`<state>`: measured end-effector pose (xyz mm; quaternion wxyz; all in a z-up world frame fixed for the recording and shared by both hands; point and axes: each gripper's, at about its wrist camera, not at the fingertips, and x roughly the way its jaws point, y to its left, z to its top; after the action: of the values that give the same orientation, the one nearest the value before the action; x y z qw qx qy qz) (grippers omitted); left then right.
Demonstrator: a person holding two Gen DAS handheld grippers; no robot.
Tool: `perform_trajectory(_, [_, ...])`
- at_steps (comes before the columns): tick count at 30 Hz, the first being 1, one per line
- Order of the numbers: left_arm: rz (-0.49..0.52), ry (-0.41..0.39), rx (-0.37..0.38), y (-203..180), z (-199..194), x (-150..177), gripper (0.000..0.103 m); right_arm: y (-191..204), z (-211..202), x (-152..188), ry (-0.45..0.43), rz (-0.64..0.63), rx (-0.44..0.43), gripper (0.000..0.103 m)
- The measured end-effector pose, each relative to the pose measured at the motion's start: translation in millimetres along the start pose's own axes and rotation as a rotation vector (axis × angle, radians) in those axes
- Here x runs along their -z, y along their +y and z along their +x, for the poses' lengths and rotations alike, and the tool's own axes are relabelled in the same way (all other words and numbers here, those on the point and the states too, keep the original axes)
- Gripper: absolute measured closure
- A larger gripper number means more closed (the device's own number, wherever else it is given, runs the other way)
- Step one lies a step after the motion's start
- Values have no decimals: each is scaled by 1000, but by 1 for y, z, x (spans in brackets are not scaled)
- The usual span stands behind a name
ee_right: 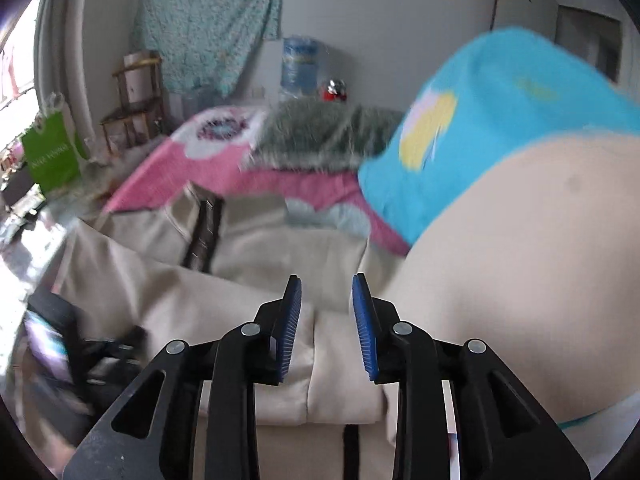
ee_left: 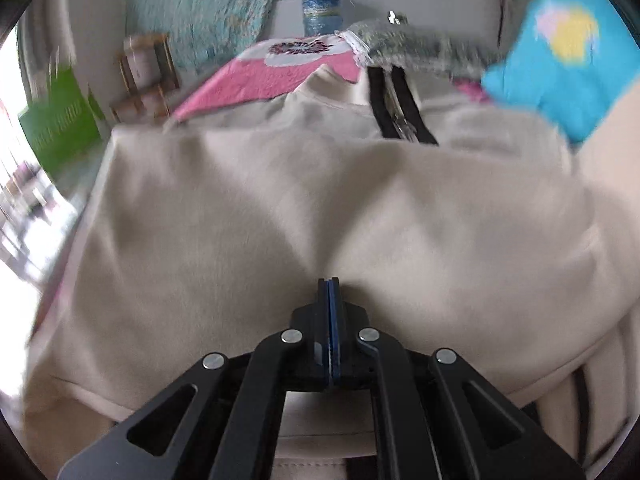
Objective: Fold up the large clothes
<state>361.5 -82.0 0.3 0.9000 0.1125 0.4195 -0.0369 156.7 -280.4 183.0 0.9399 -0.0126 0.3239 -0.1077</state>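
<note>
Gripping beige jacket point(ee_left: 280, 200), left tool point(ee_left: 329, 282); writing unreadable.

Matt soft beige cloth garment point(ee_left: 304, 200); fuzzy grey pillow point(ee_right: 320, 136).

— Where's the jacket point(ee_left: 280, 200)?
— On the bed point(ee_left: 248, 80), before the pillow point(ee_right: 320, 136).
— And the shelf point(ee_right: 136, 100)?
— Left of the bed, the bag point(ee_right: 50, 156) before it.

a pink floral bedspread point(ee_right: 168, 168) with a grey furry cushion point(ee_right: 320, 136) on it, green bag point(ee_right: 50, 156) and wooden shelf point(ee_right: 134, 96) beyond.
</note>
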Motion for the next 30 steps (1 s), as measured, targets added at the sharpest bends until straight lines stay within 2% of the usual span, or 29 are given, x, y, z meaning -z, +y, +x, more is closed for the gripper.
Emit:
perform_trajectory(1, [30,-2,-40,-6,-3,-1,98,-3,-19,-9,7,-17,-34,68])
perform_trajectory(2, [70,-22,-94,-16,-12,-3,94,-5,-37,-13,12,-43,-75,57])
perform_trajectory(3, [86,-67,-74,-23,-25,-3,83,-9,-61,-17,3,-79,-151,46])
perform_trajectory(4, [79,-142,-15,-28,-44,-2,66,-12,-79,-20,-16,-107,-207,42])
perform_trajectory(5, [79,-201,16,-32,-59,0,57,-23,-115,-19,-52,-149,-214,37])
perform_trajectory(6, [88,-266,48,-41,-76,1,48,-35,-137,-20,-72,-165,-171,35])
perform_trajectory(7, [92,-318,113,-52,-96,1,48,-44,-149,-21,-83,-177,-139,35])
perform_trajectory(8, [85,-331,179,-59,-108,0,48,-60,-168,-22,-107,-191,-86,35])
perform_trajectory(9, [50,-342,303,-66,-126,-5,48,-83,-186,-23,-142,-201,-17,35])
perform_trajectory(10, [17,-351,387,-69,-138,-8,48,-104,-195,-25,-171,-177,77,35])
perform_trajectory(11, [-32,-360,502,-76,-157,-15,49,-125,-201,-26,-178,-121,135,35])
perform_trajectory(12, [-58,-359,594,-84,-172,-23,49,-149,-206,-27,-171,-39,164,40])
perform_trajectory(13, [-75,-358,684,-92,-186,-31,49,-185,-214,-24,-161,106,172,47])
perform_trajectory(14, [-78,-367,783,-104,-204,-41,49,-206,-220,-20,-156,191,164,60])
perform_trajectory(15, [-54,-390,843,-117,-224,-51,49,-224,-224,-17,-149,251,154,69])
perform_trajectory(17, [8,-427,936,-142,-257,-66,49,-252,-230,-12,-144,317,191,73])
perform_trajectory(18, [16,-408,1003,-154,-268,-74,49,-265,-232,-9,-145,349,204,73])
perform_trajectory(19, [14,-362,1100,-170,-277,-84,49,-273,-234,-6,-147,376,208,73])
perform_trajectory(21, [53,-359,1126,-195,-296,-90,49,-296,-229,2,-129,455,180,70])
perform_trajectory(22, [110,-392,1101,-210,-309,-91,49,-306,-225,5,-132,474,165,68])
perform_trajectory(24, [195,-452,1065,-230,-330,-91,49,-314,-224,8,-166,495,122,51])
perform_trajectory(25, [239,-475,1046,-241,-340,-91,49,-323,-220,13,-176,528,72,50])
perform_trajectory(28, [353,-507,984,-270,-357,-90,48,-335,-202,17,-108,580,-59,51])
perform_trajectory(30, [430,-516,928,-291,-363,-90,48,-338,-194,17,-84,615,-91,58])
